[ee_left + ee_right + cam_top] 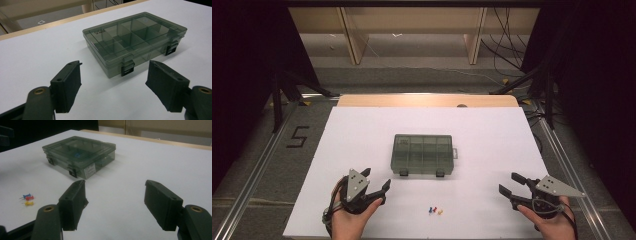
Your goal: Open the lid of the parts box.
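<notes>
A smoky clear compartment box (pixel 422 154) lies shut in the middle of the white table (pixel 492 135), its two black latches facing me. The left gripper view shows the box (pixel 135 41) close ahead; the right gripper view shows the box (pixel 80 153) farther off. Three push pins (pixel 435 210), blue, red and yellow, lie near the front edge, also in the right gripper view as push pins (pixel 27 199). My left gripper (pixel 376 183) stands open at the front left, just short of the box. My right gripper (pixel 510 183) stands open at the front right. Nothing is between either pair of jaws.
The white sheet covers a wooden table whose far edge (pixel 427 100) shows bare. Metal rails (pixel 257 170) run along both sides. Black stand legs (pixel 287 95) and cables (pixel 507 55) sit on the floor beyond the table.
</notes>
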Demonstrator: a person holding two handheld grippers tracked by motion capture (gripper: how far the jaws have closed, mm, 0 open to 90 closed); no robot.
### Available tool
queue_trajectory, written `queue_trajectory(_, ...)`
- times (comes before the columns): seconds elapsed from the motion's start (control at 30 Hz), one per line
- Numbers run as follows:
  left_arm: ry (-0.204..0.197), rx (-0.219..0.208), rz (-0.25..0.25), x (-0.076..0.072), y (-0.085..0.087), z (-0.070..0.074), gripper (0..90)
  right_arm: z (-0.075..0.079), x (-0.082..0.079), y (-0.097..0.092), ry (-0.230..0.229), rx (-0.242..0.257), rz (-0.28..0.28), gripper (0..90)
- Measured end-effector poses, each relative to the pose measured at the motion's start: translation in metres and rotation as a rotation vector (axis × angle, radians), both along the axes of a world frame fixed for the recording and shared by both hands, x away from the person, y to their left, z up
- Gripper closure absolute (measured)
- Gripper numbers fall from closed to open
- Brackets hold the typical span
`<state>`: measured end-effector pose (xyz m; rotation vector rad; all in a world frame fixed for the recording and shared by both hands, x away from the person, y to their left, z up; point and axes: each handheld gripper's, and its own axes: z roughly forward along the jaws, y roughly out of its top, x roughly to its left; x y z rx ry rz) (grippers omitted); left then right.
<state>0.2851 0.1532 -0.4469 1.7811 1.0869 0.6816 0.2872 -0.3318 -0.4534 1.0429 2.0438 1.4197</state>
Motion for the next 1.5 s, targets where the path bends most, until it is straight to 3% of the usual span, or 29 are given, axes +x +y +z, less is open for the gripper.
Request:
queue_trajectory(0.17,-0.005,0.028,-0.013,0.002,-0.002,0.000,30.1,-0.001,-0.001,0.003,-0.023,0.016,0.012,35.1)
queue_trajectory(0.27,0.015,0.027,-0.013,0.002,-0.002,-0.002,32.2,0.000,-0.001,0.003,-0.015,0.011,0.019,36.0)
queue_trajectory(0.3,0.020,0.040,-0.025,0.003,0.001,-0.004,38.6,0.002,-0.001,0.003,0.033,-0.023,0.026,42.6)
queue_trajectory(0.37,0.044,0.052,-0.020,0.004,0.004,-0.005,48.2,0.003,0.001,0.007,0.054,-0.025,0.049,49.4)
queue_trajectory(0.43,0.060,0.062,-0.012,0.004,0.005,-0.006,63.0,0.003,0.006,0.014,0.051,-0.034,0.087,62.8)
queue_trajectory(0.5,0.111,0.081,-0.002,0.008,0.009,-0.008,77.1,0.004,0.011,0.023,0.049,-0.071,0.124,75.8)
queue_trajectory(0.57,0.162,0.143,-0.030,0.015,0.014,-0.012,85.9,0.004,0.017,0.033,0.063,-0.104,0.159,86.7)
queue_trajectory(0.6,0.167,0.157,-0.040,0.020,0.015,-0.014,89.4,0.004,0.021,0.038,0.071,-0.129,0.175,90.0)
queue_trajectory(0.7,0.175,0.162,-0.041,0.031,0.015,-0.019,90.0,0.001,0.037,0.058,0.081,-0.159,0.218,90.0)
queue_trajectory(0.73,0.200,0.195,-0.052,0.040,0.017,-0.022,90.0,-0.001,0.043,0.064,0.088,-0.165,0.227,90.0)
queue_trajectory(0.8,0.211,0.206,-0.057,0.046,0.016,-0.025,90.0,-0.002,0.047,0.068,0.097,-0.175,0.227,90.0)
queue_trajectory(0.83,0.228,0.213,-0.059,0.055,0.013,-0.031,90.0,-0.008,0.061,0.079,0.127,-0.181,0.236,90.0)
queue_trajectory(1.0,0.229,0.249,-0.081,0.070,0.006,-0.039,90.0,-0.020,0.082,0.096,0.168,-0.201,0.238,90.0)
queue_trajectory(1.23,0.218,0.263,-0.115,0.082,0.002,-0.041,90.0,-0.030,0.096,0.116,0.203,-0.215,0.252,90.0)
queue_trajectory(1.5,0.197,0.261,-0.151,0.084,-0.005,-0.040,90.0,-0.028,0.099,0.121,0.186,-0.220,0.249,90.0)
